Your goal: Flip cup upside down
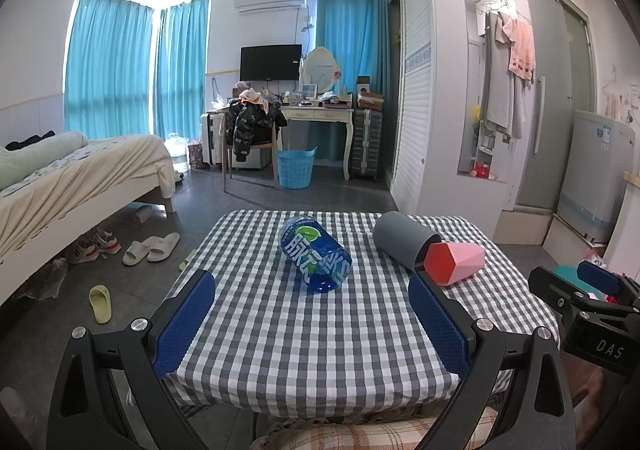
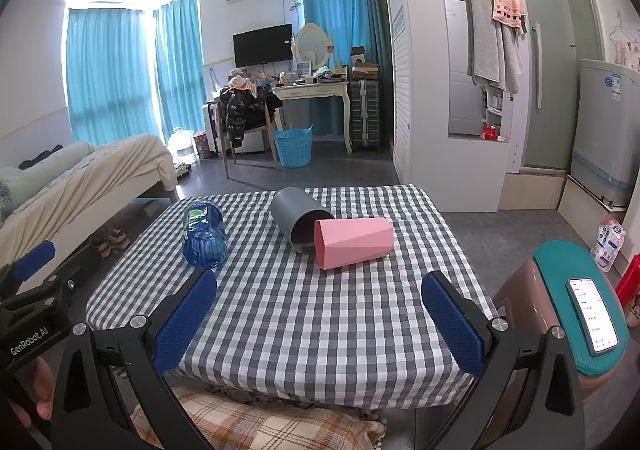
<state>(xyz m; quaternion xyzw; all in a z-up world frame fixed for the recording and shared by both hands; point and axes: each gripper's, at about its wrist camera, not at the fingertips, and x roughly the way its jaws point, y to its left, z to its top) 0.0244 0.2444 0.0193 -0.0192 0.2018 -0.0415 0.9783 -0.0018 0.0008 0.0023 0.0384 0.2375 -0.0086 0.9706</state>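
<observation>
We see three cups lying on their sides on the counter (image 1: 320,330), which has a gray/white checked cloth on it.

Blue cup (image 1: 316,256): clear blue w/ printed label, near counter center in left wrist view; toward far-left part in right wrist view (image 2: 205,236). It lies well apart from the other two.

Gray cup (image 1: 404,242): on its side, open end toward us in right wrist view (image 2: 300,224), dark inside visible.

Pink cup (image 1: 456,262): faceted, on its side, just beside the gray one. Its end sits at the gray cup's mouth, appears to touch it; we cannot tell if it goes inside. In right wrist view (image 2: 352,242) it lies across, left to right.

Left gripper (image 1: 312,322): fingers (image 1: 186,324) spread wide, blue pads, nothing between them; held at near edge of counter, short of the blue cup. Also seen at left edge of right wrist view (image 2: 44,270), where we cannot tell the finger state.

Right gripper (image 2: 320,322): fingers (image 2: 452,320) spread wide, nothing held, at near edge of counter, apart from all cups. Part of it shows at right in left wrist view (image 1: 580,290).

Right of counter: stool w/ teal seat (image 2: 560,270), phone (image 2: 592,316) on it, screen lit.
</observation>
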